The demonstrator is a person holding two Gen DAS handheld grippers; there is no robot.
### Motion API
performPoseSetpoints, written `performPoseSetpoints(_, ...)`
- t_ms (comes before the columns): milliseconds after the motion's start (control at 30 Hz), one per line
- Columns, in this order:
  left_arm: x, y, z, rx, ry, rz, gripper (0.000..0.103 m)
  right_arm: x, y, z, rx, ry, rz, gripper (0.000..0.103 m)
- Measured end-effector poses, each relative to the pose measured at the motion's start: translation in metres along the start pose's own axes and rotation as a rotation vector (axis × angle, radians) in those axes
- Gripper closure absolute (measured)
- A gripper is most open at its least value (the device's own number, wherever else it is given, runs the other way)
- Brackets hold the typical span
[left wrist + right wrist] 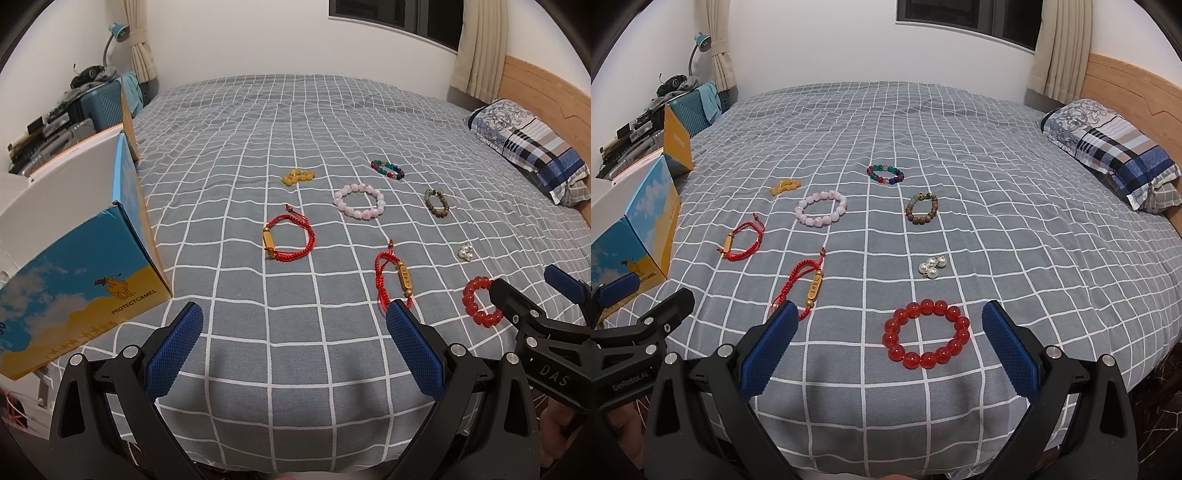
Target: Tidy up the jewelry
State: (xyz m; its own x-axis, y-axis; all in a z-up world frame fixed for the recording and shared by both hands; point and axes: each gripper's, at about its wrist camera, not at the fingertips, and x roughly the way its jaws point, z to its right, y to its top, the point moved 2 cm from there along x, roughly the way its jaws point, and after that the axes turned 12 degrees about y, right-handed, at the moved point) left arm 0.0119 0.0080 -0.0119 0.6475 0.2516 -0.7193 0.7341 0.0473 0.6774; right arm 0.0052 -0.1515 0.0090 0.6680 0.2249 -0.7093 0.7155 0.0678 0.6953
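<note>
Several bracelets lie on the grey checked bedspread (258, 122). A red bead bracelet (926, 334) lies between the open fingers of my right gripper (886, 325). A red cord bracelet with a gold tube (395, 282) lies by the right finger of my open, empty left gripper (295, 325). Farther off lie a second red cord bracelet (290, 234), a pink bead bracelet (359, 201), a yellow bead bracelet (297, 176), a multicoloured one (388, 169), a brown one (436, 202) and white pearls (465, 252).
An open blue and yellow cardboard box (74, 266) stands at the left edge of the bed. A checked pillow (532, 147) lies at the far right by the wooden headboard (546, 85). Suitcases and clutter (74, 110) stand beyond the box.
</note>
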Motion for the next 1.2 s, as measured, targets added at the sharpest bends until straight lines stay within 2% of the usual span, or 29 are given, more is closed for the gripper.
performPoseSetpoints(633,0.001,0.006,-0.001,-0.009,0.007,-0.006,0.006,-0.002,0.004,-0.002,-0.014,0.006,0.001,0.007)
performPoseSetpoints(800,-0.002,0.029,-0.004,-0.023,-0.017,-0.005,0.006,-0.003,0.028,-0.003,-0.037,0.004,0.006,0.007)
performPoseSetpoints(933,0.011,0.055,-0.006,-0.037,-0.045,-0.035,0.006,0.006,0.056,0.006,-0.044,-0.009,-0.004,0.007)
performPoseSetpoints(1067,0.032,0.075,0.001,0.000,-0.035,-0.066,0.006,0.029,0.083,0.016,-0.054,-0.018,-0.040,0.007)
performPoseSetpoints(1200,0.060,0.091,0.009,0.023,-0.053,-0.103,0.006,0.070,0.106,0.032,-0.028,-0.011,-0.104,0.007)
